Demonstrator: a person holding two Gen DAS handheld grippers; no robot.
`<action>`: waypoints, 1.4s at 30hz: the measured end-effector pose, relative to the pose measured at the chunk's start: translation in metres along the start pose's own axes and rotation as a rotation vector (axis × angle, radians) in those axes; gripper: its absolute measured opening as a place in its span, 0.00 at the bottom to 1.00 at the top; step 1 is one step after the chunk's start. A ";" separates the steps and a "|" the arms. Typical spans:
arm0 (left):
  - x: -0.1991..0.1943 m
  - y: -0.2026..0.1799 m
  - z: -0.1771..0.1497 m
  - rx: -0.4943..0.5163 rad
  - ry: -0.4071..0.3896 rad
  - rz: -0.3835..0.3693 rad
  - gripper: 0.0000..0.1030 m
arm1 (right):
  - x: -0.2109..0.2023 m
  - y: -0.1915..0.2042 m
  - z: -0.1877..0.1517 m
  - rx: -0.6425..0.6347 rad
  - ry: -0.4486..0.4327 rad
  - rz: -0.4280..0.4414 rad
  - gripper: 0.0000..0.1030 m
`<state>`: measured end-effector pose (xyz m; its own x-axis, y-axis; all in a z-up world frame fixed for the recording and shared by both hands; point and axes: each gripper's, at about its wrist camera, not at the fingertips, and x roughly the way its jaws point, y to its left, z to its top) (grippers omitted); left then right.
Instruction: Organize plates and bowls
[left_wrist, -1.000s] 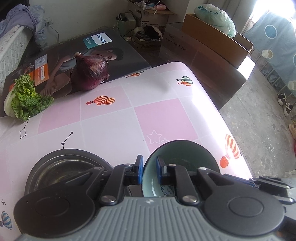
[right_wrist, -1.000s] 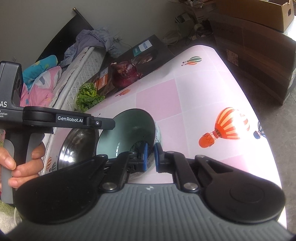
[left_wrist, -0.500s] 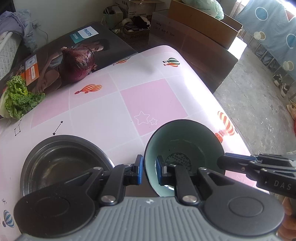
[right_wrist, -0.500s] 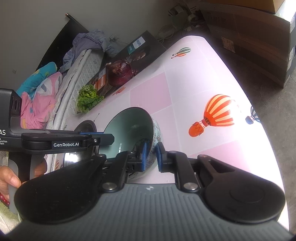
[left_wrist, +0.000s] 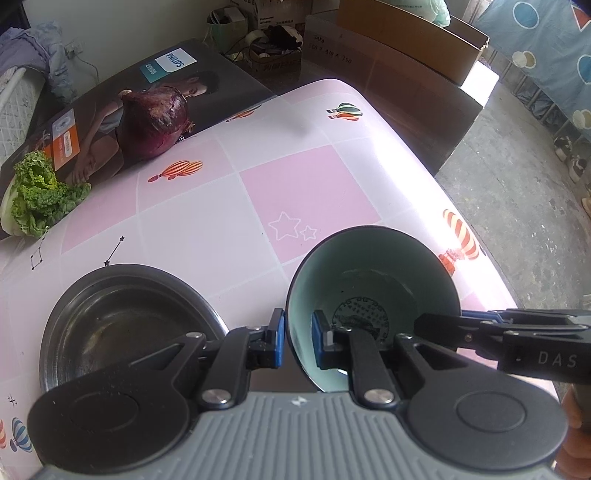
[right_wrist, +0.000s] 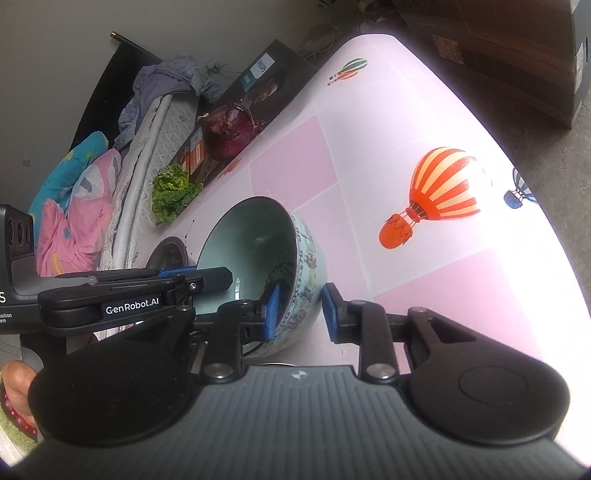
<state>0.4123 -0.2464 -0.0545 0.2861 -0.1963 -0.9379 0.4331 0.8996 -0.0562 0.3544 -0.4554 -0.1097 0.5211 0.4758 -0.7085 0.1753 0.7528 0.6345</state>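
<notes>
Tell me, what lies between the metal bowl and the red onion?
Only bare tablecloth between metal bowl and red onion, seen in the left wrist view.

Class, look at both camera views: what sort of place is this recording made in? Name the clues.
Probably a lived-in home room, used partly for storage: a table with a balloon-print cloth, bedding piled beside it, and cardboard boxes on the bare floor.

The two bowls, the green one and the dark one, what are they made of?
The green bowl looks like glazed ceramic: smooth pale green inside, painted pattern outside, a printed mark at the bottom. The dark bowl looks like metal, probably steel: grey and shiny, with blurry reflections inside.
</notes>
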 end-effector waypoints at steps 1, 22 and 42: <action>0.000 0.000 0.000 0.000 0.001 0.001 0.15 | 0.001 0.000 0.000 0.003 -0.001 0.000 0.24; 0.003 0.001 0.000 -0.030 0.006 -0.003 0.16 | 0.009 -0.011 -0.002 0.081 -0.004 0.023 0.26; -0.015 0.006 0.002 -0.060 -0.024 -0.028 0.18 | -0.003 -0.001 0.005 0.081 -0.025 0.030 0.25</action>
<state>0.4127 -0.2386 -0.0404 0.2952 -0.2308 -0.9272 0.3898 0.9151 -0.1037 0.3575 -0.4595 -0.1064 0.5475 0.4853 -0.6817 0.2257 0.6988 0.6788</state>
